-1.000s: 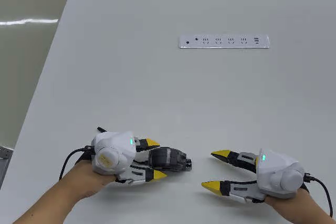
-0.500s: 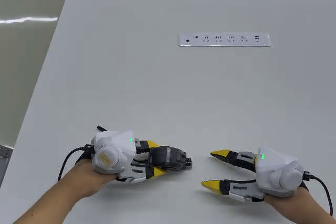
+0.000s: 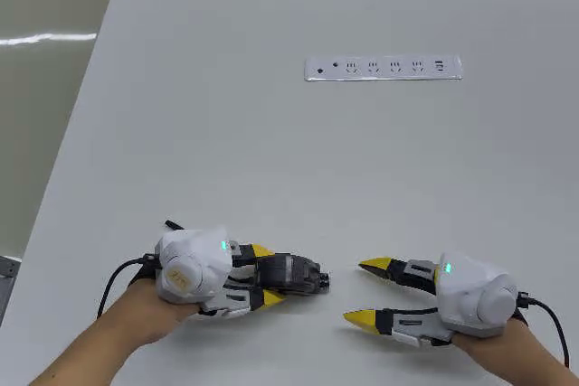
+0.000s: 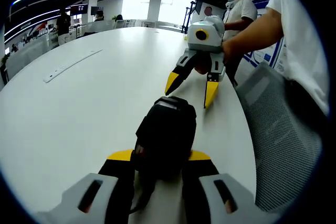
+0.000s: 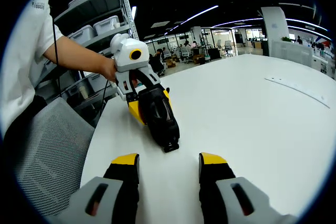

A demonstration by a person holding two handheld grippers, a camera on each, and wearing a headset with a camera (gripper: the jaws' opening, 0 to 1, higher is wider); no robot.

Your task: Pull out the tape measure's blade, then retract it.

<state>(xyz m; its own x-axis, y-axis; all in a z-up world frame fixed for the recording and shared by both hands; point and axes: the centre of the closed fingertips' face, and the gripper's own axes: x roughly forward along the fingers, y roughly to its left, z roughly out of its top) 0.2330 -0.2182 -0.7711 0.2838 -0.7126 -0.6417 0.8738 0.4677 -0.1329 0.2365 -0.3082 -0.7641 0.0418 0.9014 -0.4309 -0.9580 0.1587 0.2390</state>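
Gripping the black tape measure (image 3: 297, 274) by its sides, my left tool (image 3: 268, 273) has its yellow-tipped jaws closed onto the case, which lies on the white counter (image 3: 271, 151). My right tool (image 3: 355, 292) rests wide open and empty just beside it, jaws facing the case's narrow end. Its tape looks wound in, I think.

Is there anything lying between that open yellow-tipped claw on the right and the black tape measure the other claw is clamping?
Nothing visible does. A stretch of bare white table separates the right gripper from the front end of the black tape measure, which the left gripper clamps.
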